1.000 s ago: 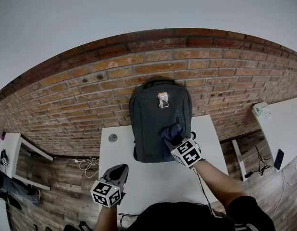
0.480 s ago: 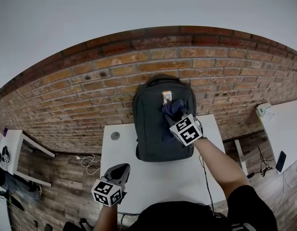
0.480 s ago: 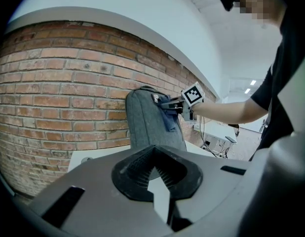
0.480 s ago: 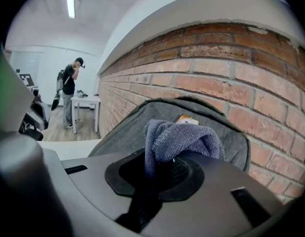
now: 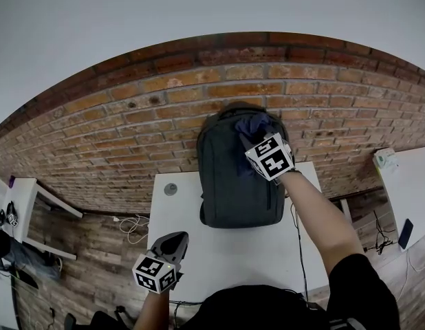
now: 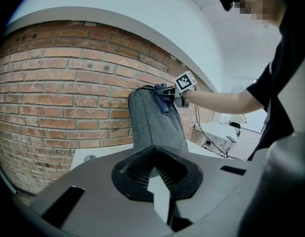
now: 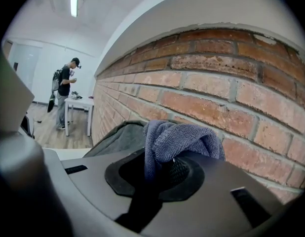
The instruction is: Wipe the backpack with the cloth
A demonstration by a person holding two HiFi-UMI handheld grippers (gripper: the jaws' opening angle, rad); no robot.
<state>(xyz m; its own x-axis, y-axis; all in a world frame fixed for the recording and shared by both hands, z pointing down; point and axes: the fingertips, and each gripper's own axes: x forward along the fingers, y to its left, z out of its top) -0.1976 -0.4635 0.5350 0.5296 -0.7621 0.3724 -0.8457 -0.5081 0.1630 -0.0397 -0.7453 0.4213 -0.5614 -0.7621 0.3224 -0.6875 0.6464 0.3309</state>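
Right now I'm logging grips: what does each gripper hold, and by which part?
The right gripper holds the cloth, jaws shut on a bunched fold. The left gripper, jaws together, holds nothing.

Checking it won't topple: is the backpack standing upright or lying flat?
Upright: the backpack stands tall on the white table, by the brick wall.

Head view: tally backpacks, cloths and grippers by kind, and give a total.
Backpack: 1
Cloth: 1
Grippers: 2 (left gripper, right gripper)
Total: 4
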